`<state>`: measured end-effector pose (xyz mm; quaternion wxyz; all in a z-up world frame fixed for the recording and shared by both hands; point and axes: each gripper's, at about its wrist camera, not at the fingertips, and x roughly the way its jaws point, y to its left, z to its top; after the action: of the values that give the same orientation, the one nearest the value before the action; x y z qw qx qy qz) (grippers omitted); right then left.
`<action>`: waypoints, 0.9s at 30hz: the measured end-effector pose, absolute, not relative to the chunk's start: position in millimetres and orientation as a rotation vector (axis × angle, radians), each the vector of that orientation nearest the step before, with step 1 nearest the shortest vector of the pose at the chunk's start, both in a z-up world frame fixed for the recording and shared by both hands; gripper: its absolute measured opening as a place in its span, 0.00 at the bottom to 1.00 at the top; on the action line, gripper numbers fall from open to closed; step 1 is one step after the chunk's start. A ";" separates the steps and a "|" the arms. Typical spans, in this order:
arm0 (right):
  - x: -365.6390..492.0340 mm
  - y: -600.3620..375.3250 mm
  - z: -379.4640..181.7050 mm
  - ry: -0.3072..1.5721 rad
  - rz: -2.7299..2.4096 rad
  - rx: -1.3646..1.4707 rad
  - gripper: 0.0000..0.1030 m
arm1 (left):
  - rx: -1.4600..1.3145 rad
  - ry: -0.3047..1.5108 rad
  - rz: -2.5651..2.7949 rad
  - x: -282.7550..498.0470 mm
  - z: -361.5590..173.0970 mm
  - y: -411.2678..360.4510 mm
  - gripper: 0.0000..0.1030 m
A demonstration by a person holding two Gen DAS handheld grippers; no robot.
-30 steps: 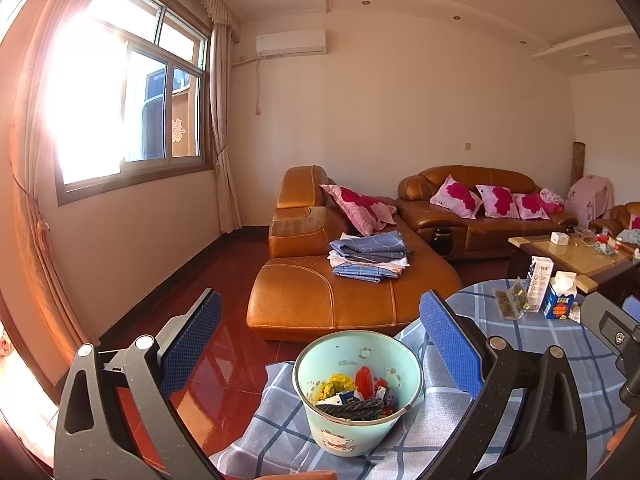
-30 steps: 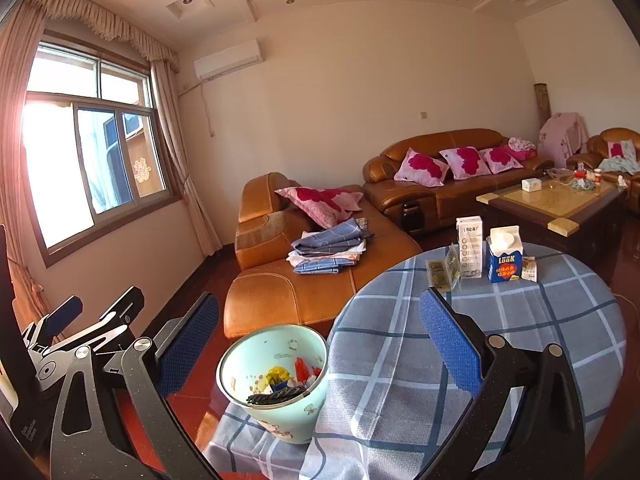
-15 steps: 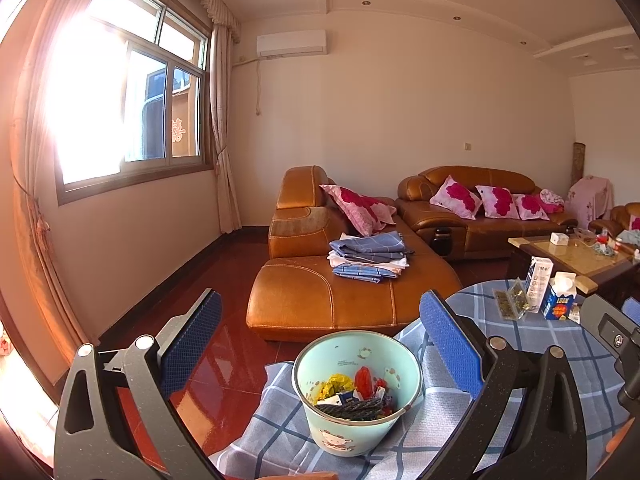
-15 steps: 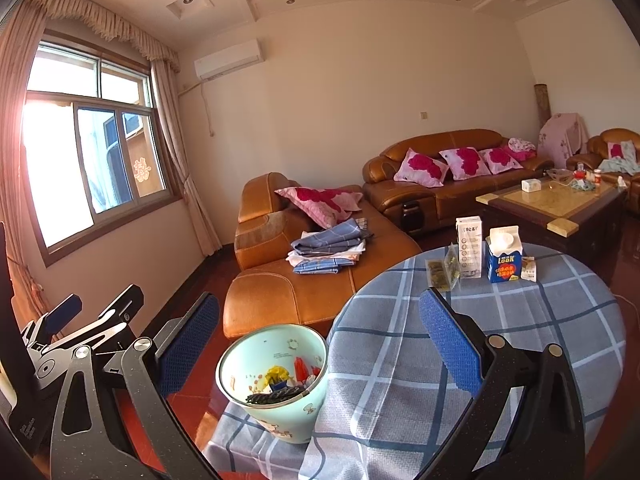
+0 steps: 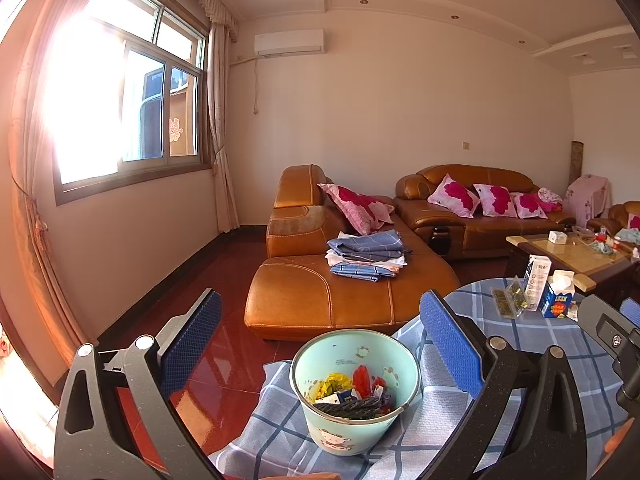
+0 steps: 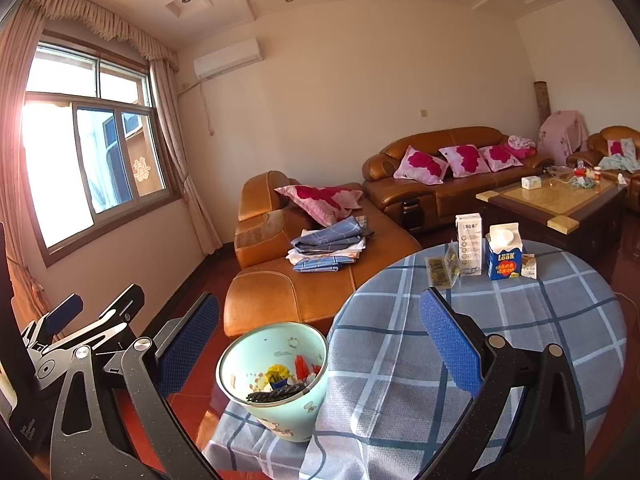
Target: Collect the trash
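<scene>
Both the left gripper [image 5: 320,344] and right gripper [image 6: 320,340] gape wide, empty. The bin [image 6: 276,380] sits lower center on the tabletop [image 6: 500,320]; cartons [image 6: 503,258] upper right probably need fetching next.

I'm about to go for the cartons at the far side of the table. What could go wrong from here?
The bin sits at the table's near edge on draped cloth; a bump or snagged cloth might tip it. The blue carton and white carton stand tall and close together, so the open right claw could topple one.
</scene>
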<state>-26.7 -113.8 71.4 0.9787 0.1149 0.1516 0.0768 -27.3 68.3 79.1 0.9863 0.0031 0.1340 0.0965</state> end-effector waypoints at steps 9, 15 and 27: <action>-27.4 -113.3 70.6 0.304 0.155 0.231 0.95 | 0.003 0.271 0.191 -28.2 79.2 68.6 0.94; -27.9 -113.7 69.6 0.305 0.155 0.235 0.95 | 0.006 0.266 0.197 -28.8 80.1 69.1 0.94; -26.6 -113.8 64.5 0.318 0.152 0.237 0.95 | -0.024 0.294 0.185 -24.7 76.9 73.9 0.94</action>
<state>-26.6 -113.8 64.5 0.9775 0.1177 0.1577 0.0755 -24.6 73.9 76.9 0.9849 -0.0117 0.1464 0.0921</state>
